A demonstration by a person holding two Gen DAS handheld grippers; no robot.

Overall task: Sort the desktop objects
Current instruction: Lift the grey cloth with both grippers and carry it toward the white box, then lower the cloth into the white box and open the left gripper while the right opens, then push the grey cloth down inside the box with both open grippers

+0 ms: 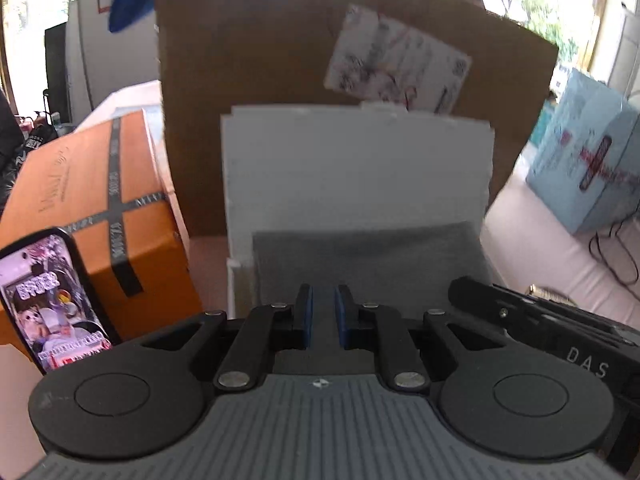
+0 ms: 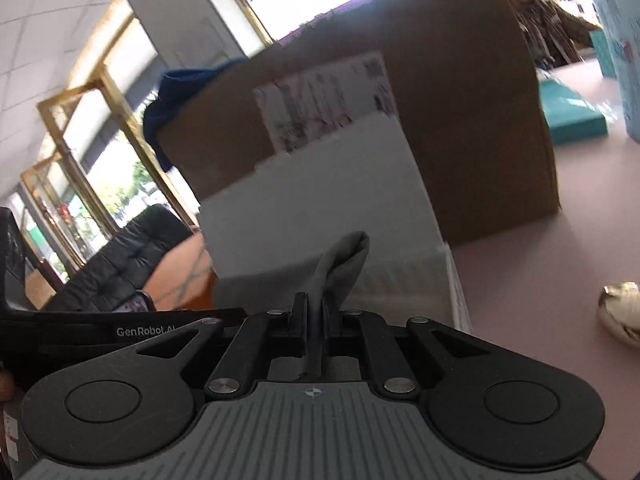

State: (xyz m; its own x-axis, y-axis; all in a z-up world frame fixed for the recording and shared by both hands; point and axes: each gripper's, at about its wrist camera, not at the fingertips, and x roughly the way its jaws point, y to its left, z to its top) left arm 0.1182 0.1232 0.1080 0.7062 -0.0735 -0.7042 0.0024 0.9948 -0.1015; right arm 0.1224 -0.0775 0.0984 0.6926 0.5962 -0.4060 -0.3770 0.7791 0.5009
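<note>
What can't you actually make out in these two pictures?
- Shipping label on the brown carton: print motion-blurred in both views.
- White box: contents hidden by its raised lid and the grey cloth, left view.
- Grey cloth: its lower part hidden behind the right gripper, right view.
- Shiny gold object: cut off by the right view's edge.

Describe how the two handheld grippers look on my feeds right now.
Both match: the left gripper and right gripper have matte black linkage bars with silver pins, two round black discs, and a ribbed grey body bearing a small crosshair mark. The left fingers show blue pads. Across views, white lettering on each other's black casing reads "DAS" and "GenRobot.AI".
</note>
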